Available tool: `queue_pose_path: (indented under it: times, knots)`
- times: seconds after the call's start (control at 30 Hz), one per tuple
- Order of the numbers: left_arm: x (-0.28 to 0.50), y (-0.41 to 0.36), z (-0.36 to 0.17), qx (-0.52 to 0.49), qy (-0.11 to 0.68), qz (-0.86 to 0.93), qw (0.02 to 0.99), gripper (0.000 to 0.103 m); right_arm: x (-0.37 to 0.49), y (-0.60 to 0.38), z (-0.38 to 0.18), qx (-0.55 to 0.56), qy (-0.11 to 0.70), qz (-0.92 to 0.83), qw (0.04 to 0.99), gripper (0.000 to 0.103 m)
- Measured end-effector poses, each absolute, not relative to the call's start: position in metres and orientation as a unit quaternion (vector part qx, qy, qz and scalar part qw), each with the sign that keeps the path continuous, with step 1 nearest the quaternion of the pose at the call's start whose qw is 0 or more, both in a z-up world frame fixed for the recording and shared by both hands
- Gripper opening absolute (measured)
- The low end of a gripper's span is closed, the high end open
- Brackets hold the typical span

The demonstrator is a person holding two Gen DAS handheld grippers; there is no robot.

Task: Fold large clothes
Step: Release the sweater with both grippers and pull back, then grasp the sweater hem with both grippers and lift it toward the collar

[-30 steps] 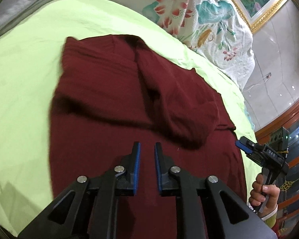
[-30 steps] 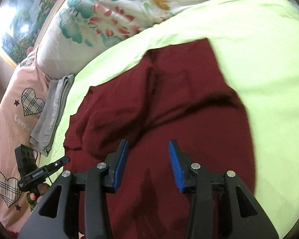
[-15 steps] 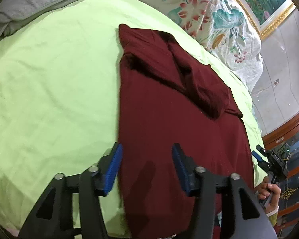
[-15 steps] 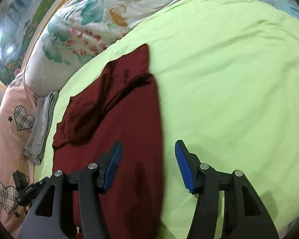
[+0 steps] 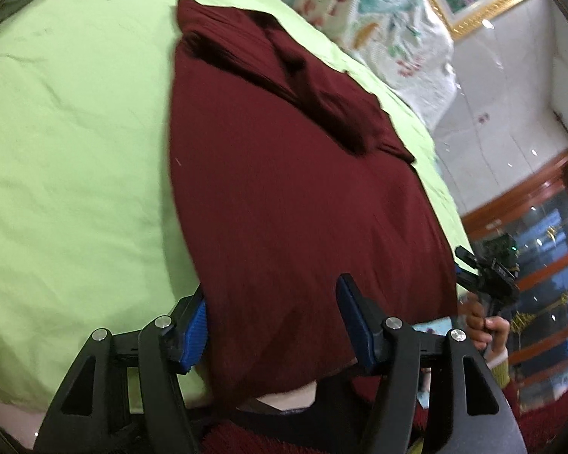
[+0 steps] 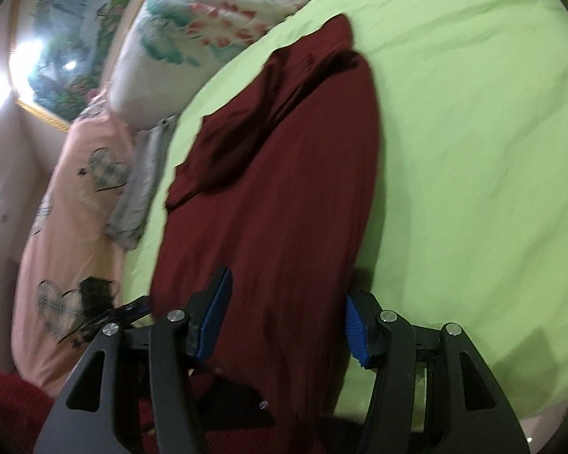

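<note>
The garment [image 5: 284, 189], a dark red knit, lies lengthwise on the green sheet [image 5: 75, 132], its near hem hanging over the bed edge at 6 o'clock and its far end, with a bunched fold of sleeve across it, reaching toward 11 o'clock in the left wrist view. In the right wrist view the same garment [image 6: 284, 196] runs from 6 o'clock up to about 12, the rumpled part at its far end.

The left gripper [image 5: 272, 321] has just been opening; its jaws stand wide, straddling the near hem, with cloth between them but the pads not pressing it. The left pad sits just at the garment's left edge.

The right gripper [image 6: 287, 314] stands wide as well, after opening, its jaws apart over the hem with cloth between and no grip. Its right pad is at the garment's right edge.

At 3 to 4 o'clock in the left view a hand [image 5: 484, 325] holds the other gripper. A floral pillow [image 6: 208, 19] lies beyond the sheet at 11 o'clock, a pink quilt [image 6: 75, 208] at 9.
</note>
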State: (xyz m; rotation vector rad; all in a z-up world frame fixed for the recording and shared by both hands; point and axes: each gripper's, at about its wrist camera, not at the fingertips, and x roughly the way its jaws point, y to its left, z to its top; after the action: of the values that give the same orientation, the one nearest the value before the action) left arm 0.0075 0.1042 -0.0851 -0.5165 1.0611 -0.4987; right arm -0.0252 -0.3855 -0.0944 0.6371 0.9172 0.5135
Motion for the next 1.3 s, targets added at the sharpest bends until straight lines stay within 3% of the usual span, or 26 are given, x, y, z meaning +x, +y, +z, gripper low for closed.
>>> queue_pose_path:
  times: [0.13, 0.3, 0.43, 0.5, 0.57, 1.07, 1.13, 1.3]
  knots:
    - [-0.005, 0.101, -0.094, -0.251, 0.497, -0.257, 0.79, 0.059, -0.036, -0.378, -0.102, 0.309, 0.426, 0.274, 0.805, 0.056]
    - [-0.01, 0.097, -0.102, -0.252, 0.513, -0.272, 0.775, 0.034, -0.04, -0.366, -0.103, 0.284, 0.428, 0.283, 0.81, 0.053]
    - [-0.012, 0.088, -0.103, -0.241, 0.517, -0.28, 0.772, 0.026, -0.044, -0.365, -0.107, 0.273, 0.441, 0.281, 0.808, 0.033]
    - [-0.013, 0.081, -0.102, -0.229, 0.519, -0.275, 0.777, 0.01, -0.046, -0.367, -0.11, 0.275, 0.446, 0.276, 0.806, 0.022]
    - [-0.012, 0.078, -0.099, -0.221, 0.515, -0.266, 0.784, 0.008, -0.045, -0.37, -0.109, 0.283, 0.444, 0.276, 0.804, 0.011]
    - [0.037, 0.102, 0.008, -0.26, 0.358, -0.26, 0.858, 0.003, 0.023, -0.387, -0.018, 0.347, 0.284, 0.342, 0.826, 0.005]
    - [0.06, 0.103, 0.016, -0.266, 0.346, -0.258, 0.862, 0.003, 0.045, -0.386, -0.005, 0.343, 0.276, 0.342, 0.83, 0.0]
    - [0.098, 0.097, 0.012, -0.261, 0.354, -0.251, 0.862, 0.003, 0.092, -0.373, 0.007, 0.302, 0.306, 0.315, 0.846, 0.0]
